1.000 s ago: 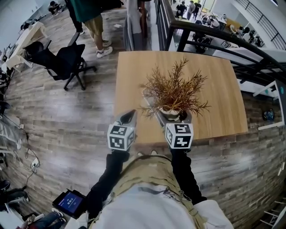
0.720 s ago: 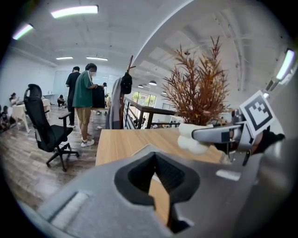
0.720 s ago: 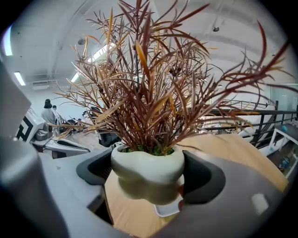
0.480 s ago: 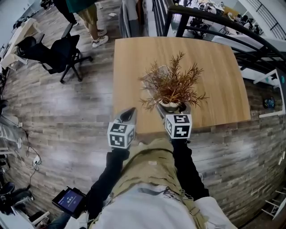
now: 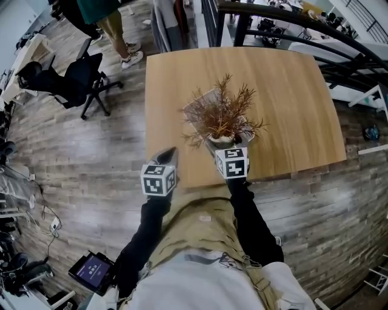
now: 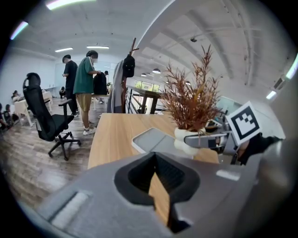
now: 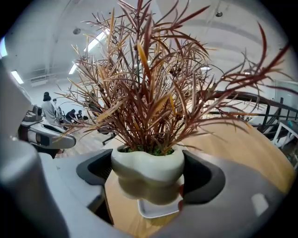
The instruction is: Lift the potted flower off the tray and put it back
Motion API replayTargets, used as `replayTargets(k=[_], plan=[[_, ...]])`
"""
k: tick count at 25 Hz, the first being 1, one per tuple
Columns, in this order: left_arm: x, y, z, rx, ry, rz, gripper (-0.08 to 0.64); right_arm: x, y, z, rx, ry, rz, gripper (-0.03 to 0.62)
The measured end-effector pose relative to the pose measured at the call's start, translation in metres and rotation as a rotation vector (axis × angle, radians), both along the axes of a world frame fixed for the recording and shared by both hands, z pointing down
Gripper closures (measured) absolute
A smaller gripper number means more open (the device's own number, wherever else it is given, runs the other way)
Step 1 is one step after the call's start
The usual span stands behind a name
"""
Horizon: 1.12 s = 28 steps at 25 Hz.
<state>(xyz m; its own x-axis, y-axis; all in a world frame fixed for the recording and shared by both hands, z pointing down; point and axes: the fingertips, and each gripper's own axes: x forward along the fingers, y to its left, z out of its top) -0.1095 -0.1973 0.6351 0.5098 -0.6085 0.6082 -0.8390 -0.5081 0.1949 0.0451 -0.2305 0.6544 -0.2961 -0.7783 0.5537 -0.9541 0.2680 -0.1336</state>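
A dried reddish-brown plant (image 5: 221, 115) stands in a lumpy white pot (image 5: 222, 141). My right gripper (image 5: 228, 146) is shut on that pot (image 7: 148, 173), one dark pad on each side. The pot hangs clear of the wood. The pale grey tray (image 7: 157, 209) shows below and just beyond it. In the left gripper view the tray (image 6: 150, 139) lies flat on the table, left of the held pot (image 6: 185, 141). My left gripper (image 5: 168, 155) hovers at the table's near left edge, shut and empty (image 6: 160, 197).
The wooden table (image 5: 285, 97) carries only the tray. A black office chair (image 5: 73, 82) stands on the floor to the left, and people (image 6: 86, 79) stand beyond it. A dark railing (image 5: 285, 18) runs behind the table.
The right gripper keeps its hold on the pot. Both grippers and the table sit slightly further left and higher in the head view, as the head camera has shifted.
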Motion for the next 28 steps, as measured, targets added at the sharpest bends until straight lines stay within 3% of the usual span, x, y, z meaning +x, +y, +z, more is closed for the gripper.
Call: replayTargets(k=[10,22,28], plan=[[0.013,-0.034,0.043,0.004,-0.062,-0.017,0.557,0.012,-0.027,0.084,-0.04,0.007,-0.03,0.121],[0.018,-0.033,0.049,0.005,-0.08,0.004,0.558,0.014,-0.023,0.101,-0.014,-0.011,-0.031,0.121],[0.021,-0.028,0.051,-0.006,-0.089,0.021,0.558,0.017,-0.012,0.112,-0.052,-0.015,-0.003,0.12]])
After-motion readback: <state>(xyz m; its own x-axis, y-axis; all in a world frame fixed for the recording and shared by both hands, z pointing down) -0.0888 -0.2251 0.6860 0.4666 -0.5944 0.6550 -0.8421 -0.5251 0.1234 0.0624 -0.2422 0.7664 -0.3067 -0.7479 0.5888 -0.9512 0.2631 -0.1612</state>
